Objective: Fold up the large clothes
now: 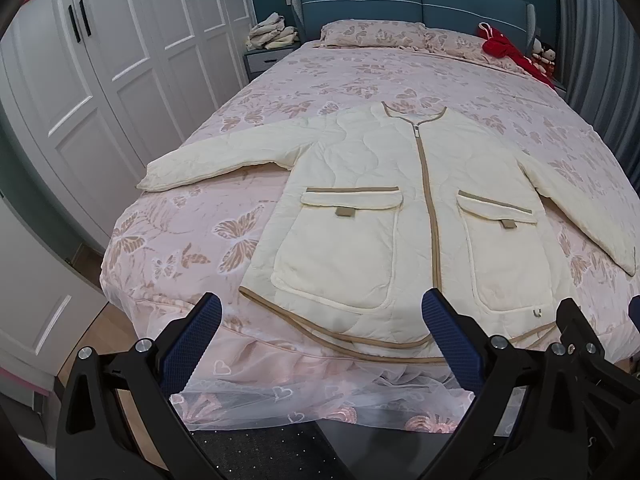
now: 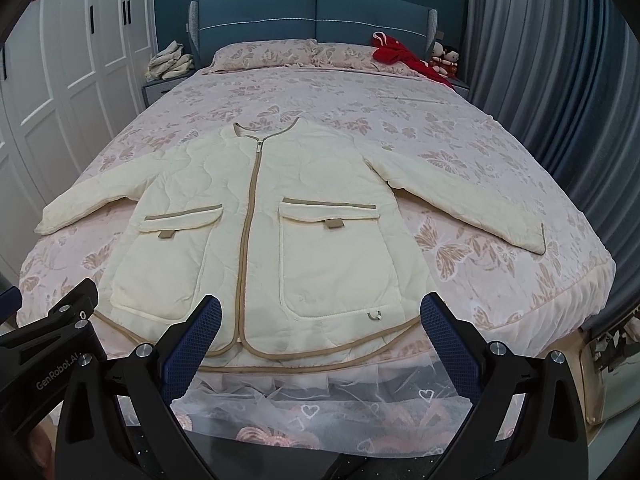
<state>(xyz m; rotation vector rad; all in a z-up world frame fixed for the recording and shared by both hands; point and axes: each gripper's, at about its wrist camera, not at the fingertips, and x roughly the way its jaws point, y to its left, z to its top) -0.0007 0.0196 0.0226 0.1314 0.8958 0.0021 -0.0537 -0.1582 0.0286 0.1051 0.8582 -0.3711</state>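
Note:
A cream quilted jacket (image 1: 360, 184) (image 2: 224, 216) with tan trim lies flat and zipped on the pink butterfly bedspread (image 1: 208, 236) (image 2: 460, 148), sleeves spread to both sides, hem at the foot edge. My left gripper (image 1: 322, 312) hovers open just short of the hem, over the left pocket side. My right gripper (image 2: 320, 312) hangs open before the hem near the right pocket. Neither holds anything. The right gripper's body (image 1: 580, 340) shows at the left wrist view's right edge, and the left gripper's body (image 2: 52, 332) shows at the right wrist view's left edge.
White wardrobe doors (image 1: 100, 80) (image 2: 48, 92) line the left side. Grey curtains (image 2: 560, 80) hang on the right. Pillows (image 1: 372, 34), a red garment (image 1: 508, 50) and dolls (image 2: 444, 58) sit at the headboard. Folded cloths (image 1: 272, 32) rest on a nightstand. A lace bed skirt (image 2: 320, 400) hangs below the hem.

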